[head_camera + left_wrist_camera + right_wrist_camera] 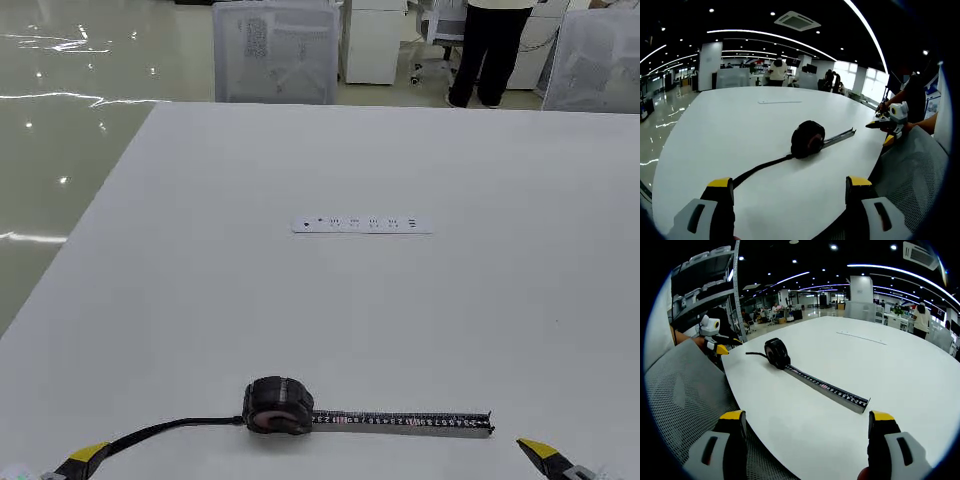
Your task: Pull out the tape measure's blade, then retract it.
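White table [200, 250] carries the tape measure [277, 405], blade [400, 421] out; my left tongs [788, 182] and right tongs [807, 415] gape empty. Unchecked, that blade could whip back.

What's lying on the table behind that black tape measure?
A white power strip lies flat farther back on the white table, well apart from the tape measure. The patch of table right under its case is covered.

Open-plan office: desks [892, 320], strip ceiling lights [895, 271].

Wht bench [300, 300], glossy flr [60, 130]
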Available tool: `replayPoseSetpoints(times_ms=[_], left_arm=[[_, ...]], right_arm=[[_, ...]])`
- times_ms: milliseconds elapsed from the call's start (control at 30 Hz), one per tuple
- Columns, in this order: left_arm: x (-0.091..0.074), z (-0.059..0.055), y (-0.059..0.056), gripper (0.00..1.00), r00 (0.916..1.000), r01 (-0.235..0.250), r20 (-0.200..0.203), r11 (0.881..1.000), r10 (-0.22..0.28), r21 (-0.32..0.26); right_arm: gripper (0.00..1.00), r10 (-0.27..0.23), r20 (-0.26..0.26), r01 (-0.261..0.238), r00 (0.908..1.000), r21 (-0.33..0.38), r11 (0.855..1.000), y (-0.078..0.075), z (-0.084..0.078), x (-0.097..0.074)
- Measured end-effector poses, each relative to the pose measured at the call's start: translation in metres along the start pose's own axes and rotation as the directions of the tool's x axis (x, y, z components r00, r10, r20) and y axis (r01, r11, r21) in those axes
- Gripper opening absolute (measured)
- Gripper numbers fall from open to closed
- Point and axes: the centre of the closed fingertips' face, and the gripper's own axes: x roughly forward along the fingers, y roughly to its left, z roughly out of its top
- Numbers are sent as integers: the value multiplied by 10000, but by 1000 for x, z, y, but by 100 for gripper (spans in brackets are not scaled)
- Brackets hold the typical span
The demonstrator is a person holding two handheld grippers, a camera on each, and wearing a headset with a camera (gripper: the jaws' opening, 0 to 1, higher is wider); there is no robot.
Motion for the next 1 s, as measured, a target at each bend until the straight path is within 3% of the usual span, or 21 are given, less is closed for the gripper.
replayPoseSetpoints(times_ms=[233,1000], left_arm=[[-1,0,-2,90,9999,-27,140,9997,31,-251],[-1,1,-4,90,9999,90,61,9997,-88,-216]], right_arm=[[98,-251,127,251,9996,56,9997,0,0,-2],[98,-269,158,268,9995,38,9996,0,2,-2]])
